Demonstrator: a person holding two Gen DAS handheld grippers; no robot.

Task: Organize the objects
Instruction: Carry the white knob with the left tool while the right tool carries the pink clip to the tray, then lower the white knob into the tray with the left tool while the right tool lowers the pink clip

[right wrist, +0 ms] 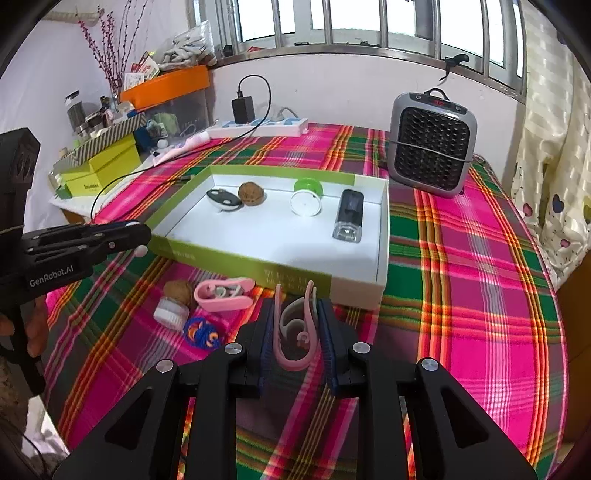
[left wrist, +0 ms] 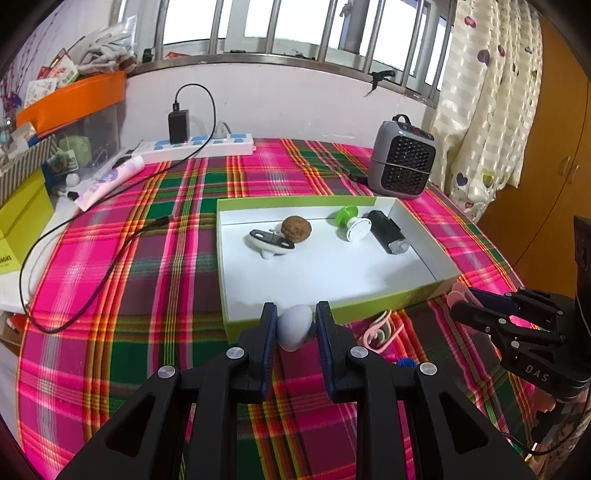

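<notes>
Left gripper (left wrist: pixel 295 317) clamps a pale grey rounded piece (left wrist: pixel 294 326) just before the near rim of the shallow green-sided white cardboard tray (right wrist: pixel 382 236); right gripper (right wrist: pixel 295 314) clamps a pink and grey ear-hook earphone (right wrist: pixel 295 328) beside that rim. Tray holds 4 items along its far side, near half bare. Pink-green plaid tablecloth (right wrist: pixel 461 277); barred window (right wrist: pixel 369 22) behind.

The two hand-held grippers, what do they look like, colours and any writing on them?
Both are matte black, angular plastic frames with triangular cut-outs and round silver pivot pins. The fingers carry dark blue ribbed pads. The left hand-held gripper bears white "GenRobot.AI" lettering on its side; the right hand-held gripper shows white "DAS" lettering. A thin black cable hangs below the right one.
</notes>
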